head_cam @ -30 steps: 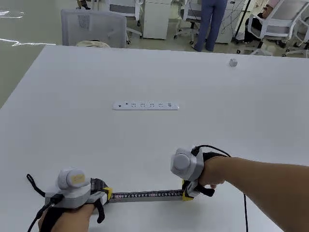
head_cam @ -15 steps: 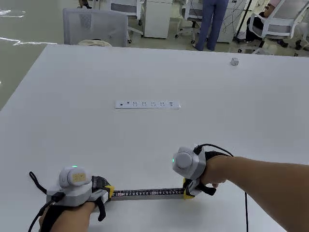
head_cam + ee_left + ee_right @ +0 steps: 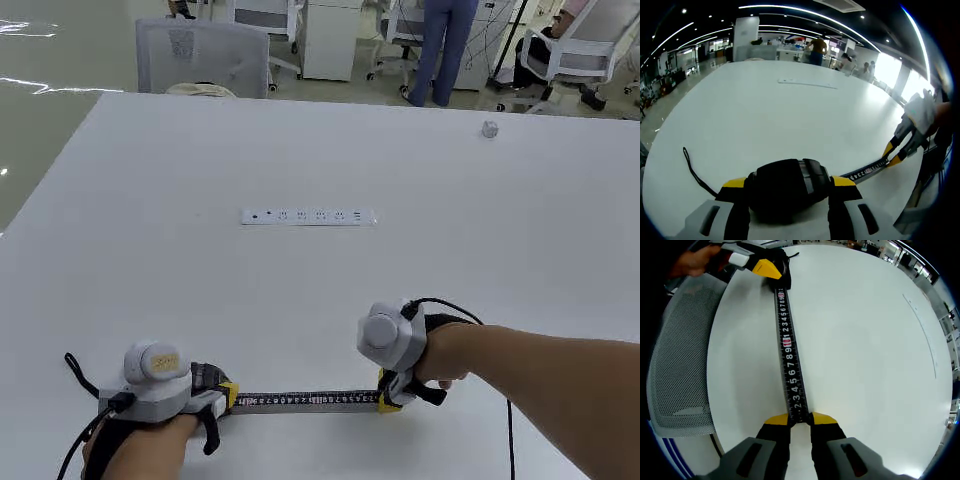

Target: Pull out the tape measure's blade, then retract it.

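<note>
White counter (image 3: 300, 290), open office behind. Over on the left, the left gripper (image 3: 213, 393) has its jaws clamped around the tape measure's black case (image 3: 787, 192), near the front edge. The blade (image 3: 789, 355) runs along the counter to the right gripper (image 3: 800, 418), whose jaws are pinched on the tip. Thin springy steel, I'd guess, so hold the hook end firmly. The case looks rigid and chunky, an easy grab.

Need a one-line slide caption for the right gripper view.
Right gripper pinches the end of the blade, stretched across the white table to the tape measure held in the left gripper.
</note>
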